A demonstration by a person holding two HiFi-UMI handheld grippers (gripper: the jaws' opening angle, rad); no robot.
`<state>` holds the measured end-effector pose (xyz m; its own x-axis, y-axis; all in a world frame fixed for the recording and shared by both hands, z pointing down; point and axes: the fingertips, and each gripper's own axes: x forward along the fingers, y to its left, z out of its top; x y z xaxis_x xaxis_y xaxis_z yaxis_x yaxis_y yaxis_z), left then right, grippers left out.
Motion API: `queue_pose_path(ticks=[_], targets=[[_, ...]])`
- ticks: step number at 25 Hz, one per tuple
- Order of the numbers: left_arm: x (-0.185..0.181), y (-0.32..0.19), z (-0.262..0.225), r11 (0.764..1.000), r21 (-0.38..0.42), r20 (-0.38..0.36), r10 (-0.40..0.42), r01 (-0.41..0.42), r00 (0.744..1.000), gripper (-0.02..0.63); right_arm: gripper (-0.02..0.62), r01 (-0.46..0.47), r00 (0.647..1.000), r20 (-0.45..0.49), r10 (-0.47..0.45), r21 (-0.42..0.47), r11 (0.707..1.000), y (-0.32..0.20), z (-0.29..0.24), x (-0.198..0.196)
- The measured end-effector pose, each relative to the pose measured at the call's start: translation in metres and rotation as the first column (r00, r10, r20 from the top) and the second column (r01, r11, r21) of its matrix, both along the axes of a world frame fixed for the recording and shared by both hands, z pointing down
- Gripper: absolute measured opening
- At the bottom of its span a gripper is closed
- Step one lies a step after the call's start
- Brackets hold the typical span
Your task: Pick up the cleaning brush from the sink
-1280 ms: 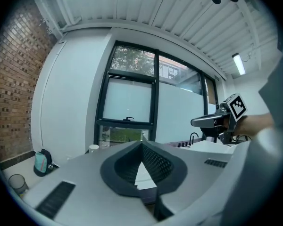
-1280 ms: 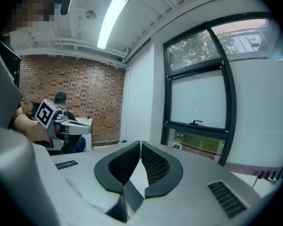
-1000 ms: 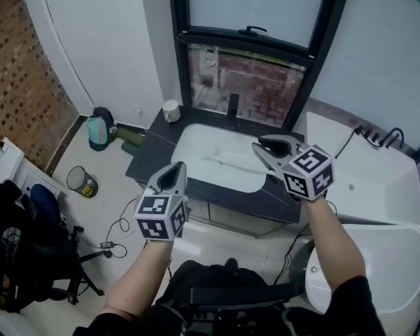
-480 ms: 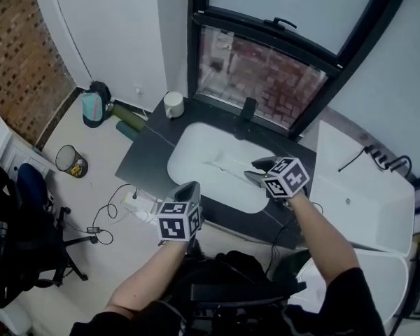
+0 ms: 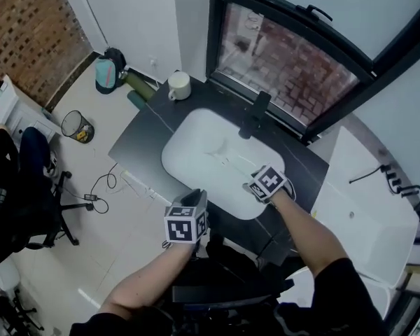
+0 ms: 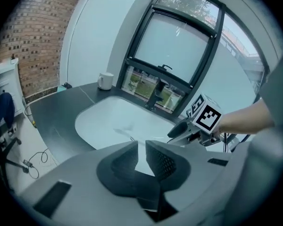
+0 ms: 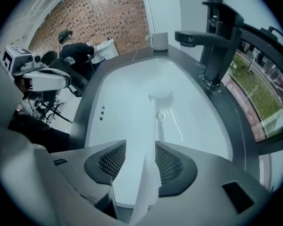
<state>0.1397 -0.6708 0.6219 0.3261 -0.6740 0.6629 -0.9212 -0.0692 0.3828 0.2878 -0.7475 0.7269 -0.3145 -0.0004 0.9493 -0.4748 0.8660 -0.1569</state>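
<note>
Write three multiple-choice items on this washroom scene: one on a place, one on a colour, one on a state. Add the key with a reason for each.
1. Where does the mug stand?
A. in the sink
B. on the counter
C. on top of the faucet

2. What colour is the sink's basin?
A. black
B. green
C. white

3. The faucet is:
A. running
B. off
C. lying in the basin

Key: 1 B, the head view shows the mug on the dark top's far corner. 2 C, the basin is white in every view. 3 B, the right gripper view shows the faucet upright with no stream under its spout.
</note>
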Motion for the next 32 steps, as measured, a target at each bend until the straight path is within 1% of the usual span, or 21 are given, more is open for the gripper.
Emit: queue_pose_path(ticks=[4, 7, 8, 9, 11, 13, 15, 19, 22, 24, 26, 28, 30, 32], targets=[[0.015, -0.011, 0.03, 0.997, -0.052, -0.016, -0.059, 0.059, 0.998, 0.061, 0.199, 0.04, 0.996, -0.082, -0.04, -0.003, 0.999, -0.022, 0.04, 0.005], [0.027, -0.008, 0.053, 0.993, -0.089, -0.019, -0.075, 0.073, 0.997, 0.061, 0.199, 0.031, 0.991, -0.131, -0.04, -0.064, 0.997, -0.021, 0.067, 0.012], [0.029, -0.007, 0.057, 0.992, -0.099, -0.028, -0.081, 0.077, 0.996, 0.061, 0.166, 0.029, 0.989, -0.141, -0.04, -0.081, 0.996, -0.02, 0.072, 0.012], [0.03, -0.005, 0.06, 0.991, -0.106, -0.036, -0.087, 0.083, 0.996, 0.061, 0.114, 0.025, 0.988, -0.149, -0.039, -0.093, 0.995, -0.02, 0.076, 0.012], [0.027, -0.002, 0.063, 0.988, -0.113, -0.047, -0.107, 0.101, 0.993, 0.061, 0.104, 0.009, 0.989, -0.149, -0.026, -0.113, 0.994, -0.019, 0.081, 0.009], [0.021, 0.002, 0.064, 0.985, -0.111, -0.052, -0.139, 0.132, 0.989, 0.061, 0.101, -0.006, 0.991, -0.132, -0.012, -0.132, 0.991, -0.018, 0.082, 0.006], [0.013, 0.004, 0.061, 0.982, -0.101, -0.049, -0.165, 0.159, 0.985, 0.061, 0.101, -0.003, 0.994, -0.111, -0.012, -0.13, 0.992, -0.018, 0.081, 0.002], [0.0, 0.01, 0.053, 0.981, -0.089, -0.045, -0.176, 0.172, 0.983, 0.061, 0.101, -0.001, 0.992, -0.124, -0.012, -0.111, 0.994, -0.018, 0.078, -0.003], [-0.009, 0.021, 0.042, 0.985, -0.057, -0.039, -0.166, 0.163, 0.985, 0.06, 0.086, -0.069, 0.996, -0.074, 0.06, -0.131, 0.989, -0.016, 0.077, -0.01], [-0.018, 0.033, 0.03, 0.987, -0.028, -0.044, -0.161, 0.16, 0.986, 0.003, 0.084, -0.093, 0.995, -0.061, 0.085, -0.133, 0.987, -0.01, 0.071, -0.006], [-0.038, 0.048, 0.016, 0.984, -0.007, -0.042, -0.175, 0.175, 0.984, 0.002, 0.084, -0.104, 0.995, -0.028, 0.101, -0.119, 0.987, 0.002, 0.056, -0.009], [-0.062, 0.063, 0.001, 0.982, 0.018, -0.029, -0.185, 0.186, 0.982, 0.002, 0.084, -0.134, 0.991, 0.018, 0.136, -0.095, 0.986, 0.016, 0.034, -0.018], [-0.085, 0.079, -0.015, 0.985, 0.047, -0.015, -0.167, 0.167, 0.986, 0.002, 0.084, -0.181, 0.981, 0.062, 0.185, -0.064, 0.981, 0.031, 0.012, -0.031], [-0.107, 0.1, -0.029, 0.988, 0.086, -0.017, -0.128, 0.129, 0.992, 0.002, 0.084, -0.214, 0.972, 0.088, 0.216, -0.031, 0.976, 0.056, -0.01, -0.048]])
